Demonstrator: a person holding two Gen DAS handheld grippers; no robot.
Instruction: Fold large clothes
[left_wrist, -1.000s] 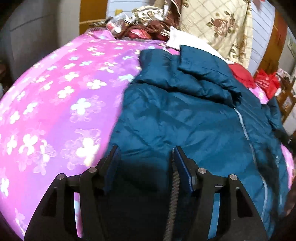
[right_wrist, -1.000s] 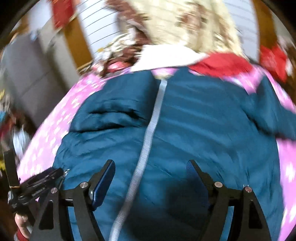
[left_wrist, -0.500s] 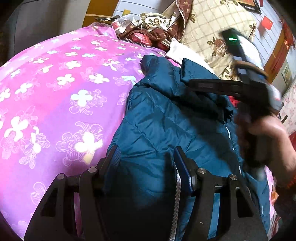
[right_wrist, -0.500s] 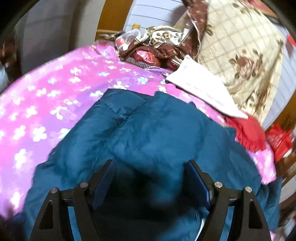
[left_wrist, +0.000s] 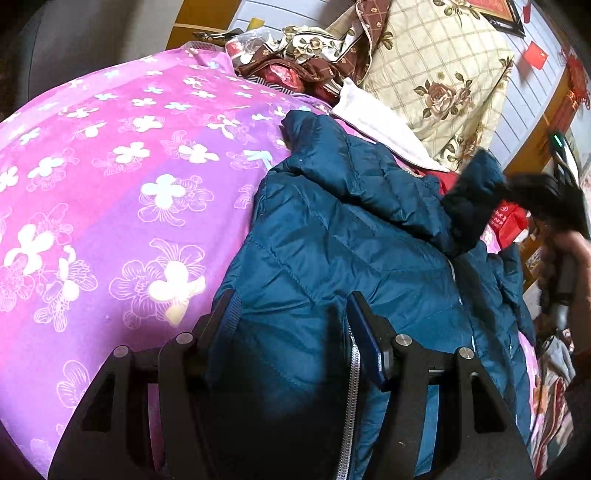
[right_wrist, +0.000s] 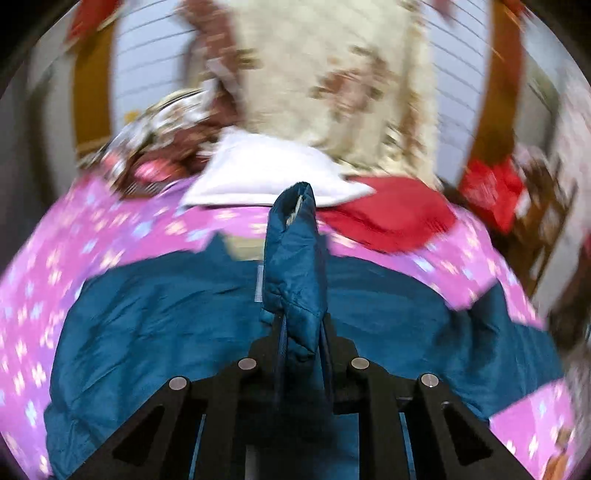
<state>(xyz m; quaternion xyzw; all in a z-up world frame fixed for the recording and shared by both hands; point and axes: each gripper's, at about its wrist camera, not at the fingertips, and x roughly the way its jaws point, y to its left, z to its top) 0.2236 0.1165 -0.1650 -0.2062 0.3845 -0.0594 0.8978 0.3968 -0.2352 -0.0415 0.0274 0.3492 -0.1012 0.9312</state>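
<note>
One teal puffer jacket (left_wrist: 332, 258) spread on a pink floral bed (left_wrist: 110, 184).
Left tongs (left_wrist: 291, 332) stand half-open over its hem beside the zipper (left_wrist: 351, 387), gripping nothing; right tongs (right_wrist: 301, 332) have just closed, pinching a raised jacket fold.

A teal-blue quilted puffer jacket (left_wrist: 332, 240) with a silver-grey zipper (left_wrist: 351, 398) lies across a bedspread (left_wrist: 110, 192) that is magenta shading to purple and printed with white and pale-yellow flowers. Behind it stands a cream pillow (left_wrist: 443, 81) crossed by a tan lattice and brown roses, beside a plain white cloth (left_wrist: 376, 122), a bright red fabric (right_wrist: 391, 214) and brown floral bedding (left_wrist: 314, 51). The black left gripper (left_wrist: 291, 321) carries dark-blue pads; the black right gripper (right_wrist: 301, 332) frames a teal fold of the jacket. The wall boards (left_wrist: 528, 110) are pale lavender-grey.
</note>
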